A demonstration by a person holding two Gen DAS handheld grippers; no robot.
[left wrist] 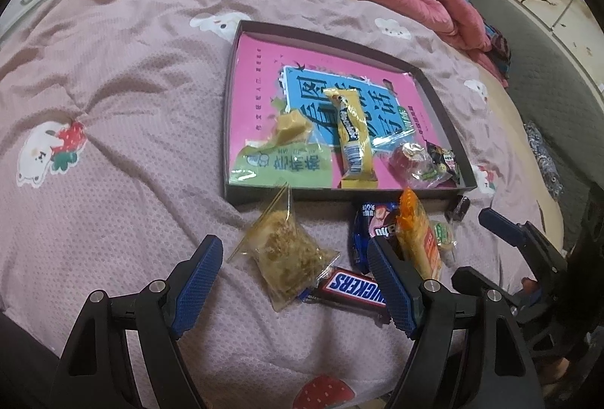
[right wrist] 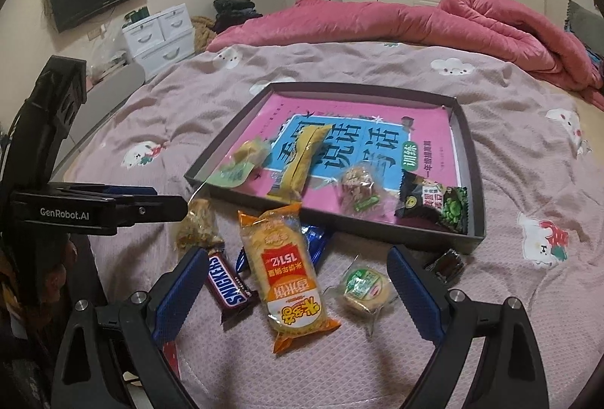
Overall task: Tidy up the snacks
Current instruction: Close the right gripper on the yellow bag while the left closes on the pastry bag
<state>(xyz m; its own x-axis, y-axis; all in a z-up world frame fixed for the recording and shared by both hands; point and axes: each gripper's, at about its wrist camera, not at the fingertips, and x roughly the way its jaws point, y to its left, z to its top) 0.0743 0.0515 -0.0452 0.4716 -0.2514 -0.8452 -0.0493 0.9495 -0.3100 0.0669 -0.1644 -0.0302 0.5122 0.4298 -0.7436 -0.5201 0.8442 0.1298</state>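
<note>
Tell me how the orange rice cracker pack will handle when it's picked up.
The orange cracker pack looks puffy and light, so probably crushable. Its glossy film may slip between the pads. It rests partly on the blue wrapper, which may shift.

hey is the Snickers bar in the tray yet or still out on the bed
Out. The Snickers bar lies on the bedspread in front of the tray's near wall, beside the orange cracker pack.
</note>
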